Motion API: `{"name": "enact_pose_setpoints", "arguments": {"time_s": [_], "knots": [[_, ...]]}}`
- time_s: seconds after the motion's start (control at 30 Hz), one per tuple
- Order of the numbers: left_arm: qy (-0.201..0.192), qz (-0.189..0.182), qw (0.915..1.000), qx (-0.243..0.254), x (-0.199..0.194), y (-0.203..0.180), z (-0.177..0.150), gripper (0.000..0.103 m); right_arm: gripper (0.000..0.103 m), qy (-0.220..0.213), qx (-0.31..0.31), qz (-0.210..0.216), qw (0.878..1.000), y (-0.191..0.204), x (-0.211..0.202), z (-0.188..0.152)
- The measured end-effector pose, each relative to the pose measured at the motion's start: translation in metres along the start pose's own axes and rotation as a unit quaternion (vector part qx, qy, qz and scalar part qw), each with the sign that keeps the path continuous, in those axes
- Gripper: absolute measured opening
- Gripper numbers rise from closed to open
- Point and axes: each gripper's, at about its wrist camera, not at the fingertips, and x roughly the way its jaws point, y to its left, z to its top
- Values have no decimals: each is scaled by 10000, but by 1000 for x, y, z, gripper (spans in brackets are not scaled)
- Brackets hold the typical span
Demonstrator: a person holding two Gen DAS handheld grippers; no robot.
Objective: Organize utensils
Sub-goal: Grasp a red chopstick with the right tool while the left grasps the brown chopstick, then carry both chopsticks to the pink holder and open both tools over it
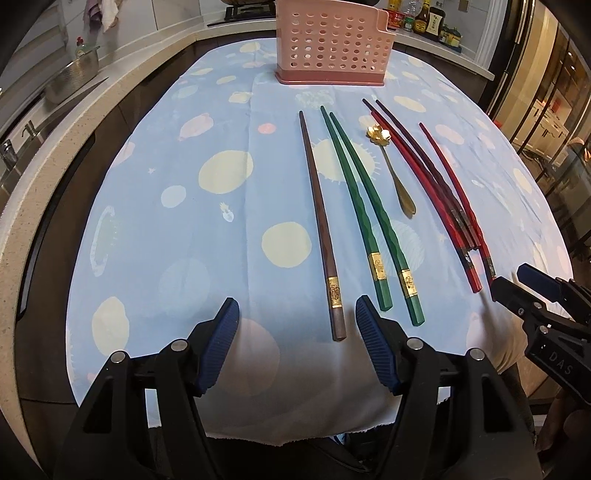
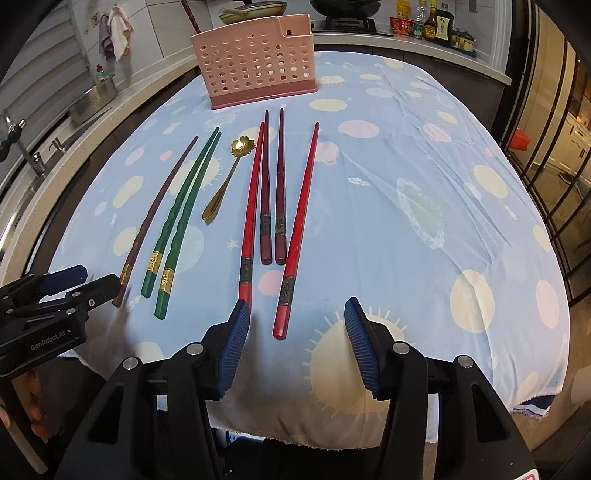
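Note:
A pink perforated utensil holder (image 1: 334, 42) (image 2: 255, 61) stands at the far end of the table. In front of it lie a brown chopstick (image 1: 319, 221) (image 2: 155, 218), two green chopsticks (image 1: 364, 210) (image 2: 177, 221), a gold flower-headed spoon (image 1: 393, 170) (image 2: 225, 181), two red chopsticks (image 2: 299, 229) and two dark red ones (image 2: 273, 192). My left gripper (image 1: 297, 314) is open and empty, just short of the brown chopstick's near end. My right gripper (image 2: 297, 314) is open and empty around the near end of a red chopstick.
The table carries a light blue cloth with pale circles (image 1: 221, 221) (image 2: 424, 221). A counter with a sink and metal pot (image 1: 74, 79) runs along the left. Sauce bottles (image 2: 430, 24) and a stove stand behind. A glass door (image 2: 554, 147) is on the right.

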Motion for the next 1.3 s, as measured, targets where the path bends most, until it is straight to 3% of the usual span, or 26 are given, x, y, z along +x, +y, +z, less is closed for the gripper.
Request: {"name": "enact_pose_setpoints", "arguments": {"time_s": [0.23,0.5,0.6,0.67,0.7,0.77,0.9,1.07,1.3], "knots": [[137,-48,9999,-33,11,1,-2,55,49,57,-28,-46,10000,1,9,0],[58,6,10000,65,11,-1,-2,49,33,-8,-165,-252,9995,1,14,0],[56,-35,9999,122,10,-1,-2,35,22,-28,-170,-251,9995,0,13,-1],[67,-126,9998,126,9,-1,-2,18,11,-34,-138,-243,9996,-2,12,-1],[78,-166,9997,130,9,-1,-2,14,7,-37,-120,-232,9997,-4,12,-1],[81,-230,9996,135,8,-2,-3,7,7,-47,-82,-209,9997,-5,11,-1],[56,-356,9993,44,2,1,-1,7,7,-128,-32,-174,9998,-8,5,1],[-256,-379,9989,-65,-24,9,15,7,7,-502,54,-125,9986,-11,-22,13],[-881,-449,9949,-179,-66,19,63,7,7,-1319,110,-35,9912,-19,-71,66]]}}
